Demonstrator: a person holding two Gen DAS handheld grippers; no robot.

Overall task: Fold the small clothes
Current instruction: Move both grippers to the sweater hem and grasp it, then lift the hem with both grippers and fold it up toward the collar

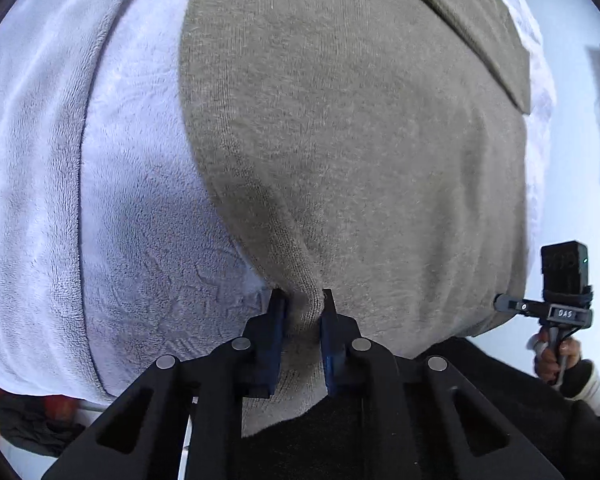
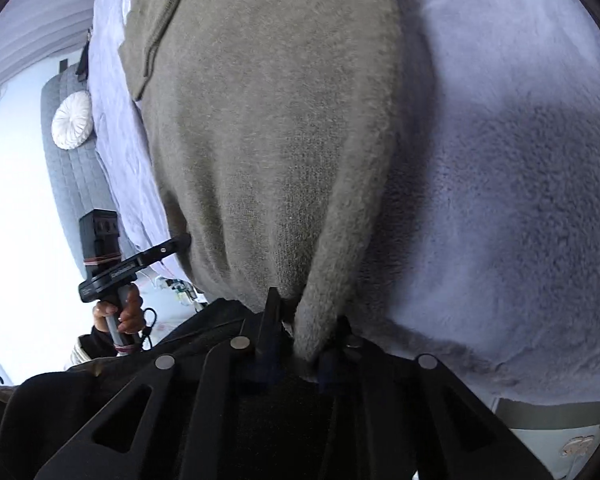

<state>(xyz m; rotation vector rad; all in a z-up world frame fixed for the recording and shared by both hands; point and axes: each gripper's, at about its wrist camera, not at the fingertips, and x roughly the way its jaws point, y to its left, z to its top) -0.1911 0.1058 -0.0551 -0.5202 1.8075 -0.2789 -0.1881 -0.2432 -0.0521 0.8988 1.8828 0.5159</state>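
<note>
While the sweater (image 1: pixel 360 140) lies spread over a pale fleece blanket (image 1: pixel 132 200), both tongs grip its near edge. The left gripper (image 1: pixel 303 316) pinches a bunched fold of the olive knit between its two blue pads (image 1: pixel 278 336), the cloth squeezed into a narrow ridge that runs up from the jaws into the body of the garment. In the right wrist view, the right gripper (image 2: pixel 306 332) is likewise closed on a thick roll of the same knit at the opposite corner of that edge, the fabric pulled down between its fingers. Each view catches the other tool at the side: the right gripper appears at the far right of the left view, held in the right hand (image 1: pixel 556 356), and the left hand (image 2: pixel 120 316) shows at the left of the right view. A folded part of the sweater lies across its far end. Beyond the blanket's left edge, in the right view, a round white cushion (image 2: pixel 73 120) rests on a grey quilted surface (image 2: pixel 72 168).
</note>
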